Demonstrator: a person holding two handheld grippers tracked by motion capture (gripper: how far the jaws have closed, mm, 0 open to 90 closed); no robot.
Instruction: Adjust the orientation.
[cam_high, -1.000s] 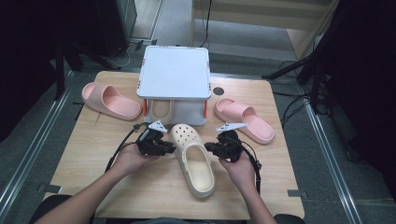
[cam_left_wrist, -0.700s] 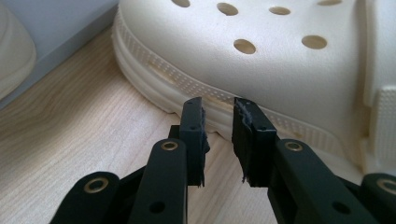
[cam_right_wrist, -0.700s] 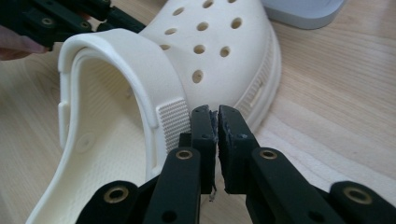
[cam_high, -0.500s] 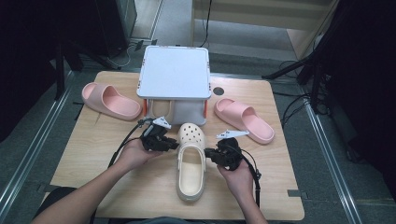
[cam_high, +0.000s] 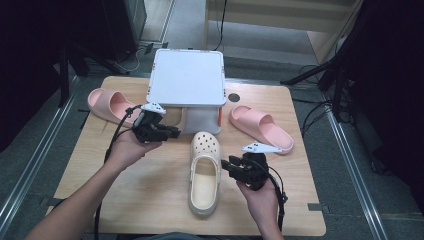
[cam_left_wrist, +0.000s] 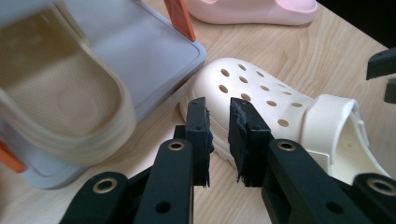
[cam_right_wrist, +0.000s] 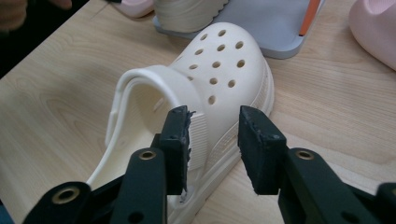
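High view — clog: the cream clog (cam_high: 204, 172) lies flat on the wooden counter (cam_high: 150, 200), toe toward the grey rack (cam_high: 187, 82), heel toward the person.
High view — grippers: the left gripper (cam_high: 170, 133) hangs up and to the left of the toe, clear of it; the right gripper (cam_high: 226, 165) sits just beside the clog's right rim.
Left gripper view — state: jaws nearly together with nothing between them, just been closing; the perforated toe (cam_left_wrist: 252, 88) lies beyond the tips, not touched.
Right gripper view — state: released, jaws just been opening; they straddle the side wall near the strap hinge (cam_right_wrist: 198, 133), pads not pressing.
Handling — judged: foam, so light, springy and a little grippy; the wall will flex under a pinch, no risk of breakage.
Hold — judged: the side wall or heel strap is thin enough for the jaws — not the broad toe.
Neighbours: a second cream clog (cam_left_wrist: 60, 98) sits in the rack; pink slides (cam_high: 261, 129) lie at both sides.
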